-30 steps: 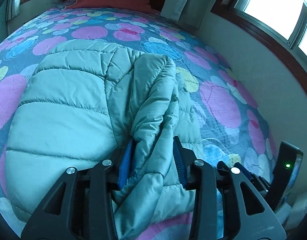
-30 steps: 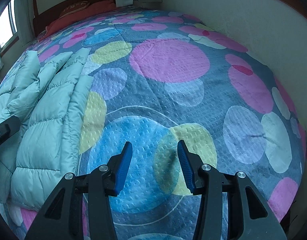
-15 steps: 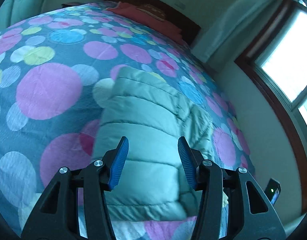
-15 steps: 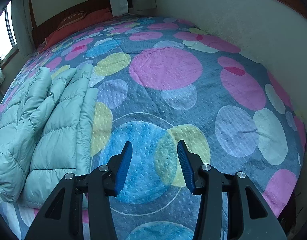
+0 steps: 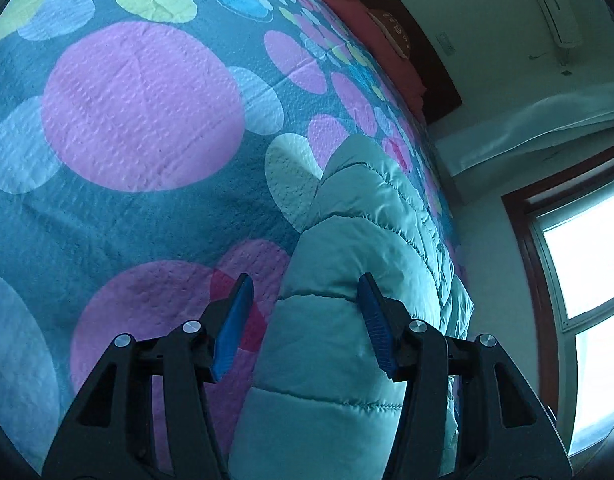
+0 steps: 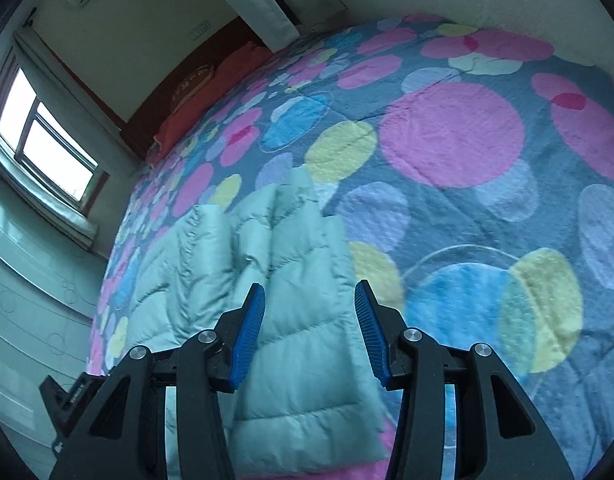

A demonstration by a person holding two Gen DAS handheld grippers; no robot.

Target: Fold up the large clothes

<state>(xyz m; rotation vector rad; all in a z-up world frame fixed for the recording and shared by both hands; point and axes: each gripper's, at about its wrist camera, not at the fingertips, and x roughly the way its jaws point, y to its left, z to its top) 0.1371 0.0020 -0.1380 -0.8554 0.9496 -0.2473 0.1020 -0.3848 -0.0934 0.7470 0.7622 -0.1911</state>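
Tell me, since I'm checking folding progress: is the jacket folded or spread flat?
Folded. The jacket lies on the bedspread as a narrow bundle with a sleeve layered on top.

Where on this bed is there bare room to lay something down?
The spotted bedspread lies bare between the puffy jacket and the far wall. It is crowded only where the jacket lies, toward the window side, and by the red pillows.

Pale teal quilted puffer jacket (image 6: 291,288), folded lengthwise into a long puffy bundle, lying on the bed
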